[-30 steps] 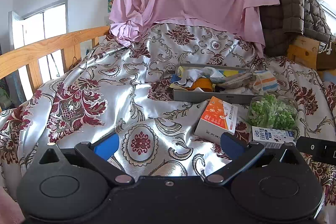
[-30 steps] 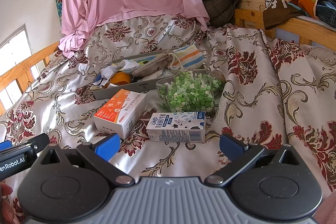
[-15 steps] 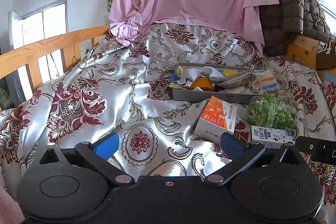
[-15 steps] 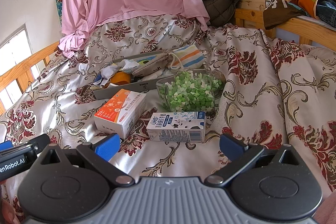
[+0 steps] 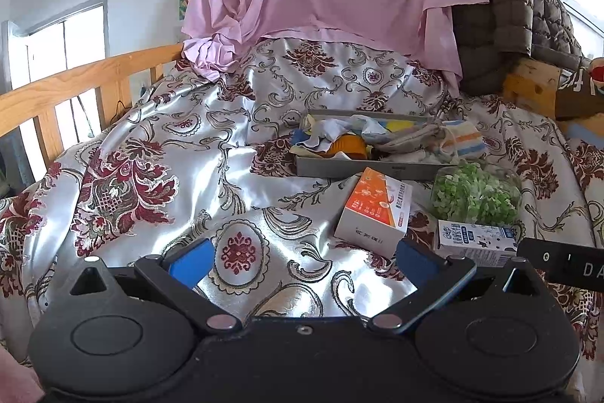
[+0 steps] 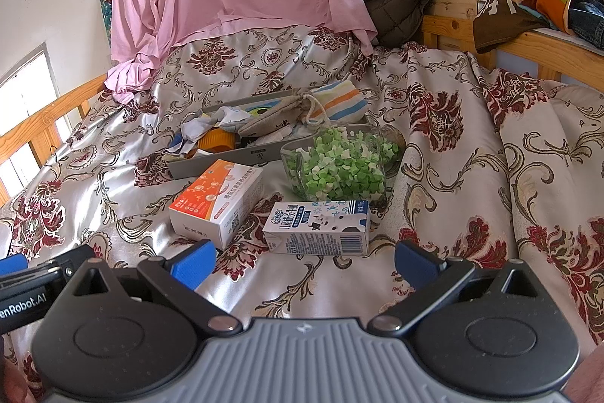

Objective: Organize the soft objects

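Both claws — left claw point(image 5: 302, 263) and right claw point(image 6: 304, 261) — still hovered wide and empty over the bed point(image 6: 453, 176); nothing had shifted, so sorting hadn't begun. Beyond the milk carton point(image 6: 317, 227) and medicine box point(image 6: 217, 201), soft cloths filled the grey tray point(image 6: 226, 159).

Left hand-held gripper point(image 5: 302, 261) jaws spread wide, empty, right hand-held gripper point(image 6: 304, 261) likewise

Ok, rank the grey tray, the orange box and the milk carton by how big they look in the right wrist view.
1. Grey tray: clearly the longest, though it lies farthest away and is partly hidden.
2. Orange box and milk carton: much alike; the carton lies nearer the camera, so I won't rank them.
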The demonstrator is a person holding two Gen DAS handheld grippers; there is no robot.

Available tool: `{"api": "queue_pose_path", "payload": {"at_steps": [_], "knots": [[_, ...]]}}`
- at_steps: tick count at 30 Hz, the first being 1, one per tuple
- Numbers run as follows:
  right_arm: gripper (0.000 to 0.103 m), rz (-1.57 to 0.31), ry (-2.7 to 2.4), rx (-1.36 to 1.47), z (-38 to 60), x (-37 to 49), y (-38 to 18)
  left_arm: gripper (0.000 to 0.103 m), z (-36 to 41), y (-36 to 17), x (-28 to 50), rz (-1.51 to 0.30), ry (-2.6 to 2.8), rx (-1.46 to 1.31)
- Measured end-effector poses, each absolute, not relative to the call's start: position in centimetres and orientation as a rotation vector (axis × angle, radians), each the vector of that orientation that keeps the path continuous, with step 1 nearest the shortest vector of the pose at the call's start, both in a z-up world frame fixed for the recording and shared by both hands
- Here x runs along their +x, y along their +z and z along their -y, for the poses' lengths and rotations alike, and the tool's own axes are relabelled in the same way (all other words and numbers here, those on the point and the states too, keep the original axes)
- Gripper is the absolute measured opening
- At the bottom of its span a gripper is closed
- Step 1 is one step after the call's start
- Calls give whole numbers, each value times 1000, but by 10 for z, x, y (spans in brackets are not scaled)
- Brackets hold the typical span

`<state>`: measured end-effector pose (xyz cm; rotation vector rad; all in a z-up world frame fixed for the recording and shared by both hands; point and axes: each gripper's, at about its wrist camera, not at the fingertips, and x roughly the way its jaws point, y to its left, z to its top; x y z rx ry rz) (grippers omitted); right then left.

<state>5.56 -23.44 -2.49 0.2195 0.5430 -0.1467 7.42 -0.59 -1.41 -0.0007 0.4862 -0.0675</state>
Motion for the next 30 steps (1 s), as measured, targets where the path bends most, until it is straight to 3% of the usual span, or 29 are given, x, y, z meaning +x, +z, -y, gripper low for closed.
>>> {"api": "queue_pose_path", "payload": {"at_steps": [30], "knots": [[103,-544,-147,219,234,55,-24,102,5,-15,75,-492,-65,-3]]}}
